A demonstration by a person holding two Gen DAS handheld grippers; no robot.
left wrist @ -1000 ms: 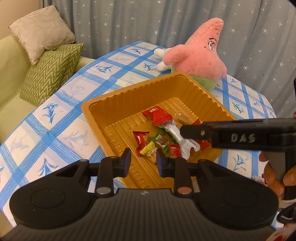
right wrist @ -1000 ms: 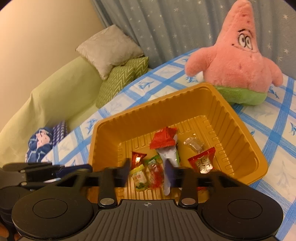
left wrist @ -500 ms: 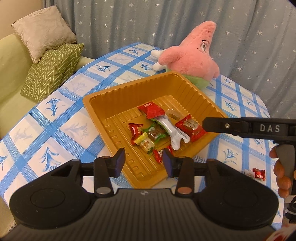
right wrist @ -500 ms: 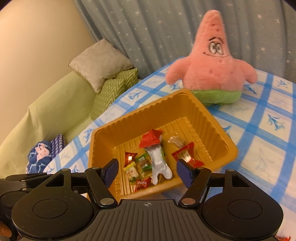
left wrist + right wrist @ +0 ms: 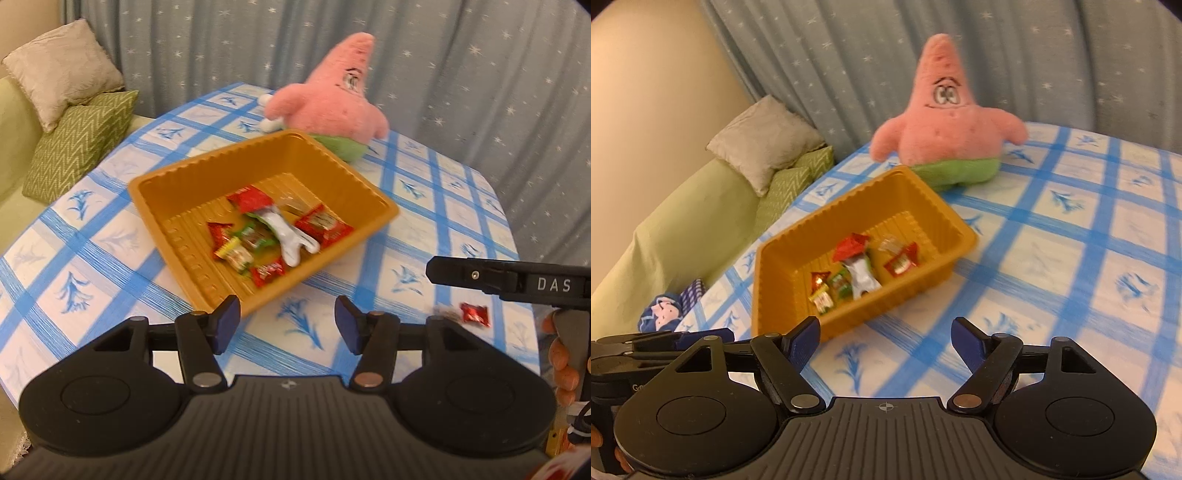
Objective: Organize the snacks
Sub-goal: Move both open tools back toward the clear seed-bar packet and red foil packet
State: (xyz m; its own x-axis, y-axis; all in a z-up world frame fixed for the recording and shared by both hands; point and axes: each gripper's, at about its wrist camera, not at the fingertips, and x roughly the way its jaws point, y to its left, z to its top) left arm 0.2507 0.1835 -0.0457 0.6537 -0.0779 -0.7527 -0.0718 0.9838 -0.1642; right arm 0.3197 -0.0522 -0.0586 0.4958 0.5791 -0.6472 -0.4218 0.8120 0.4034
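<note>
Left gripper (image 5: 287, 320): we are holding its fingers spread wide, gripping nothing, above the cloth just short of the tray's near corner.
Right gripper (image 5: 885, 341): we are keeping its fingers wide apart too, nothing between them, over the cloth near the tray's near side; in the left view its black body is reaching in from the right edge.
Tray (image 5: 173, 192): an orange ribbed tray is sitting on the table between both grippers and the plush.
Snacks (image 5: 275, 236): red, green and yellow wrapped pieces and one silvery-white wrapper are lying loose on the tray floor, clustered toward its near right part.
Loose candy (image 5: 474, 314): one red wrapped piece is lying on the cloth, well apart from the tray, just below the right gripper's body in the left view.
Cloth (image 5: 1052, 258): a blue-and-white checked cover is spreading over the table.
Plush (image 5: 945, 122): a pink star toy is standing just behind the tray's far corner.
Cushions (image 5: 74, 118): two are resting on a green sofa at the left.
</note>
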